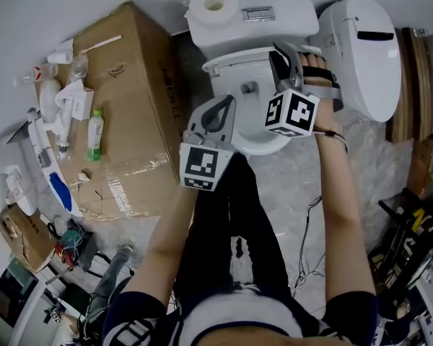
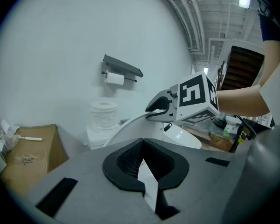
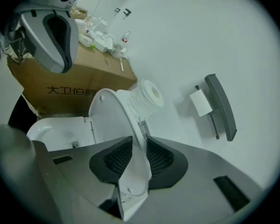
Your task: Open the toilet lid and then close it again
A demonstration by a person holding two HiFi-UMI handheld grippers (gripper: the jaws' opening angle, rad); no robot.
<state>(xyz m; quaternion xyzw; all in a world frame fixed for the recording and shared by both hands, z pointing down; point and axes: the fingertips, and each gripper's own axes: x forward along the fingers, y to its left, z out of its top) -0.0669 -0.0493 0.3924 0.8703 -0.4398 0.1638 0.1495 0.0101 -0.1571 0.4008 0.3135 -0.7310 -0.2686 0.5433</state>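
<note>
The white toilet stands against the wall with its bowl [image 1: 239,110] open. Its lid [image 1: 239,58] is raised partway and tilts over the bowl. My right gripper [image 1: 285,55] is shut on the lid's front edge. In the right gripper view the lid [image 3: 113,118] runs up between both pads of that gripper [image 3: 133,160]. My left gripper [image 1: 222,107] hangs over the bowl's left front, shut and empty, apart from the lid. In the left gripper view its jaws [image 2: 143,164] meet, and the right gripper [image 2: 159,104] shows ahead on the lid's rim [image 2: 126,124].
A toilet paper roll [image 1: 214,4] sits on the tank [image 1: 274,19]. A large cardboard box [image 1: 141,107] with bottles and packets stands left of the toilet. Another white rounded fixture [image 1: 368,49] stands right of it. A paper holder [image 3: 219,106] hangs on the wall. The person's legs are below.
</note>
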